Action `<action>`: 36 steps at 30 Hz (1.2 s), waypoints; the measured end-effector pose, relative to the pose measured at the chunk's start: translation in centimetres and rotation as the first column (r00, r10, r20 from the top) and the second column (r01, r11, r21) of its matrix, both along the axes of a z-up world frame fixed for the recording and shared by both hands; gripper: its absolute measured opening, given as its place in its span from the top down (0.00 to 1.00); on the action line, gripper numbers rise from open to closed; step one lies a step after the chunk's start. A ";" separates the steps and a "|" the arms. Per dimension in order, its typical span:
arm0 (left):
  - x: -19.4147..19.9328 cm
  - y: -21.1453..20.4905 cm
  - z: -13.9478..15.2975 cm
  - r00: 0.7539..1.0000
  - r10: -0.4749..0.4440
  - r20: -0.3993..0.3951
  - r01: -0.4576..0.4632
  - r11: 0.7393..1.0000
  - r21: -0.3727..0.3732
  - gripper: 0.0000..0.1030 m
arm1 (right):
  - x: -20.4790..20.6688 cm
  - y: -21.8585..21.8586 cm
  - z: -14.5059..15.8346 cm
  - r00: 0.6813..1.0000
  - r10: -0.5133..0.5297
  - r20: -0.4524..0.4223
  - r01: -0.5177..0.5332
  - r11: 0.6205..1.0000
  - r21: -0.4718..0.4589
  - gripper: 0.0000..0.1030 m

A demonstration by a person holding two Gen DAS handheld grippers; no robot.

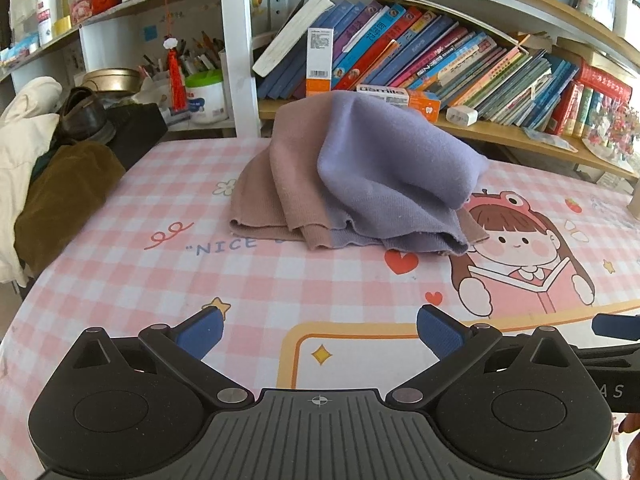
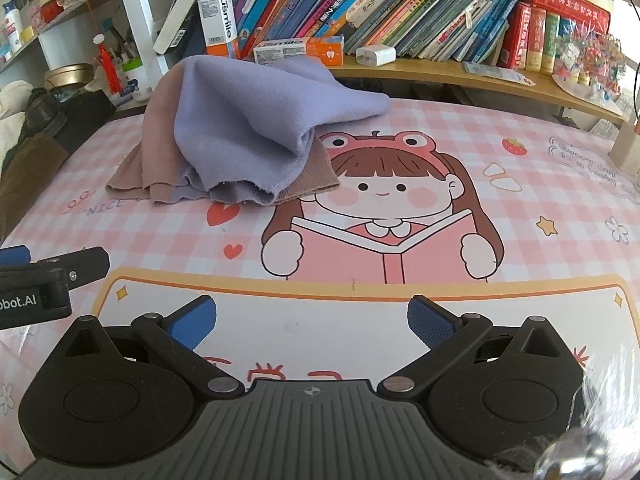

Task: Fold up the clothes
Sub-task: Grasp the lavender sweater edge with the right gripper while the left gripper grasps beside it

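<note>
A crumpled garment [image 1: 352,176], half lilac and half dusty pink-brown, lies heaped on the pink checked tablecloth [image 1: 160,272] towards the far side. The right wrist view shows the same garment [image 2: 240,132] at upper left, its hem ruffled towards me. My left gripper [image 1: 319,334] is open, hovering over the cloth well short of the garment, nothing between its blue pads. My right gripper [image 2: 312,320] is also open and empty, above the cartoon print. The left gripper's side [image 2: 48,276] shows at the left edge of the right wrist view.
A bookshelf [image 1: 460,60] packed with books runs behind the table. Boxes [image 2: 298,50] and a white charger [image 2: 376,55] sit on its ledge just behind the garment. Piled clothes [image 1: 60,192] and a shoe [image 1: 82,114] lie at the left edge.
</note>
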State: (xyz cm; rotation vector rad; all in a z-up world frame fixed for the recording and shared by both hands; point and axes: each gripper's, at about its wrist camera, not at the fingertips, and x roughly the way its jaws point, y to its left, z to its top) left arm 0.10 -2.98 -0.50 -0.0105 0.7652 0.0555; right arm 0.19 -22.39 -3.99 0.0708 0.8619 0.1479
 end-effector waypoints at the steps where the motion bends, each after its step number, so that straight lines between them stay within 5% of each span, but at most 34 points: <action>1: 0.0 -0.1 0.0 1.000 0.000 -0.001 0.000 1.000 0.003 0.00 | 0.0 -0.2 -0.1 1.000 0.000 -0.001 0.000 1.000 0.006 0.00; 12: 0.3 -1.5 -0.4 1.000 0.002 -0.018 -0.001 0.999 0.035 0.00 | 1.4 -3.6 -0.7 1.000 0.013 -0.004 -0.012 0.979 0.202 0.00; 21: -0.7 -0.7 -0.2 0.999 0.045 -0.026 -0.043 0.996 0.083 0.00 | 9.7 -5.5 0.1 0.997 0.057 0.056 -0.074 0.928 0.366 0.03; 25: -1.7 0.2 0.3 0.996 0.088 -0.015 -0.086 0.991 0.099 0.00 | 13.4 -4.5 -0.5 0.997 0.069 0.042 -0.080 0.902 0.425 0.18; 30: -2.7 0.8 0.9 0.994 0.114 -0.001 -0.113 0.986 0.119 0.00 | 17.4 -2.1 -1.4 0.999 0.041 0.029 -0.049 0.916 0.399 0.39; 34: -3.3 0.6 1.3 0.994 0.105 0.028 -0.108 0.986 0.129 0.00 | 19.8 -1.1 -2.8 0.999 0.028 -0.022 -0.015 0.899 0.439 0.76; 36: -3.6 0.3 1.4 0.995 0.088 0.047 -0.093 0.986 0.138 0.00 | 19.2 -1.2 -2.3 1.000 0.020 0.000 -0.018 0.877 0.481 0.85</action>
